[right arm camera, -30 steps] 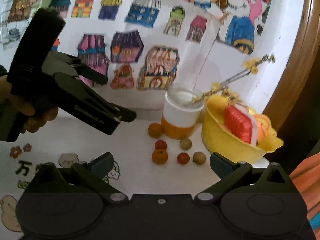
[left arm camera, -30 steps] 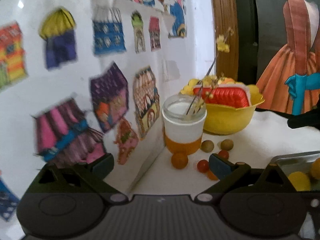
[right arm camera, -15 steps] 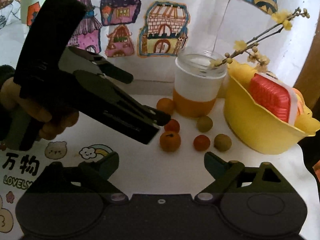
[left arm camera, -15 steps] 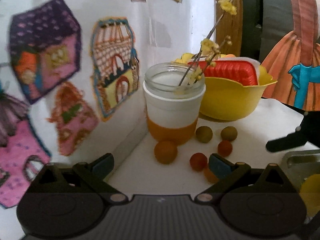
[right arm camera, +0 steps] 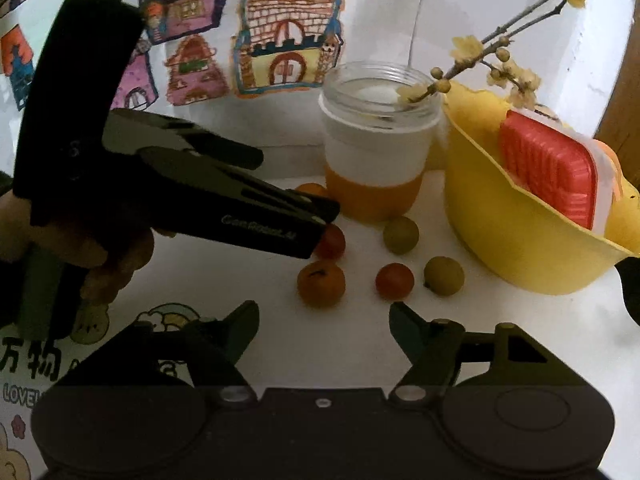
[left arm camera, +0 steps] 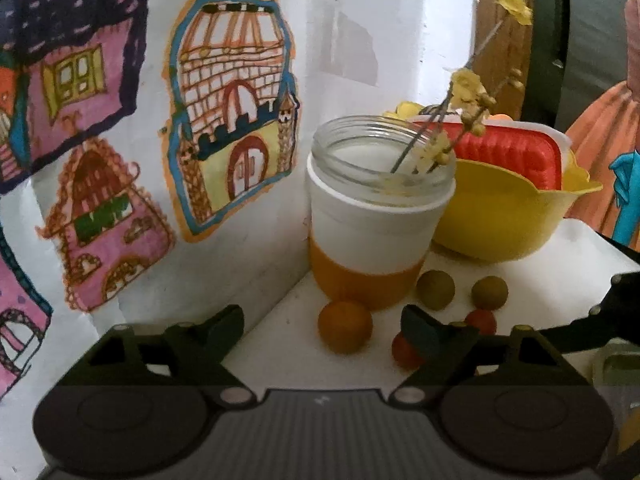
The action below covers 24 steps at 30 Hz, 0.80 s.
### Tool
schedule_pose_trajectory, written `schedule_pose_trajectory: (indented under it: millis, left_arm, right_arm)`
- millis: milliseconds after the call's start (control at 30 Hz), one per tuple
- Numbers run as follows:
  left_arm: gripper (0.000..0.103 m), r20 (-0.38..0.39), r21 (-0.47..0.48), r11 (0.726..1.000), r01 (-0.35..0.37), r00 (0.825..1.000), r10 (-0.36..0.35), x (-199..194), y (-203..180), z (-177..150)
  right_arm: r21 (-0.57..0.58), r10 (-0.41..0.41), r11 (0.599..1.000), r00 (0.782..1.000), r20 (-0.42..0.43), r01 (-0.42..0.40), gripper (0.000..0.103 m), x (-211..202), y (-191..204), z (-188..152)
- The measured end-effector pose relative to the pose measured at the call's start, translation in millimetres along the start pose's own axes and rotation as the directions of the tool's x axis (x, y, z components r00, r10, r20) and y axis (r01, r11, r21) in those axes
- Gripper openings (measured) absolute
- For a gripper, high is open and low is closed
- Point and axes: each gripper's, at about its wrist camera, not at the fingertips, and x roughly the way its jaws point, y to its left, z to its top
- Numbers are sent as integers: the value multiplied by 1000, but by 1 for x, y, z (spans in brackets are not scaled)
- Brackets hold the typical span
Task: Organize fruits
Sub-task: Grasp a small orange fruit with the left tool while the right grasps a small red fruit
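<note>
White counter (right arm camera: pixel 500 320) backed by a wall (left arm camera: pixel 248 40) of coloured drawings of houses. Left claw (left arm camera: pixel 322 322), seen from its own camera: fingers spread wide, gripping nothing, with an orange fruit (left arm camera: pixel 345 327) on the counter between the fingertips and slightly ahead of them. Just beyond the right fingertip lie two red fruits, one (left arm camera: pixel 404 351) partly hidden behind it and one (left arm camera: pixel 481 321) a little farther on. Ahead of these sit two green fruits (left arm camera: pixel 435 290) (left arm camera: pixel 489 292), side by side. Straight ahead of the claw stands a glass jar (left arm camera: pixel 378 208) with a white and orange sleeve, holding a twig with yellow blossoms (left arm camera: pixel 466 92). Right of the jar and touching the space behind it is a yellow bowl (left arm camera: pixel 508 224) containing a red ribbed box (left arm camera: pixel 508 156).

Right claw (right arm camera: pixel 324 322), seen from its own camera: fingers likewise spread, nothing between them. Directly ahead of its gap rest a larger orange fruit (right arm camera: pixel 321 284) and a red fruit (right arm camera: pixel 394 281), with a green fruit (right arm camera: pixel 444 275) to the right of them. In this view the left claw reaches in from the left, its tips over the counter just beside another red fruit (right arm camera: pixel 332 242) and in front of the partly hidden orange one (right arm camera: pixel 312 190) near the foot of the jar (right arm camera: pixel 378 140). A second green fruit (right arm camera: pixel 401 235) lies between the jar and the bowl (right arm camera: pixel 520 240).
</note>
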Motion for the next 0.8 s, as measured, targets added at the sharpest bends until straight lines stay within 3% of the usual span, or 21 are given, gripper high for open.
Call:
schedule_pose_trajectory:
  millis: [300, 400, 633, 800]
  left_arm:
    - [70, -46, -71, 997, 1, 999, -4, 15, 14, 6]
    - [70, -51, -94, 995, 11, 999, -16, 20, 20, 8]
    - [64, -48, -94, 995, 21, 999, -26, 19, 20, 7]
    - [54, -43, -101, 994, 42, 998, -47, 12, 20, 4]
  right_arm:
    - [7, 16, 1000, 998, -57, -16, 59, 15, -3, 12]
    - [10, 18, 1000, 998, -59, -18, 55, 19, -5, 19]
    - [10, 17, 1000, 998, -62, -17, 41, 26, -3, 27]
    - [21, 6, 1000, 998, -66, -4, 34, 29, -1, 23]
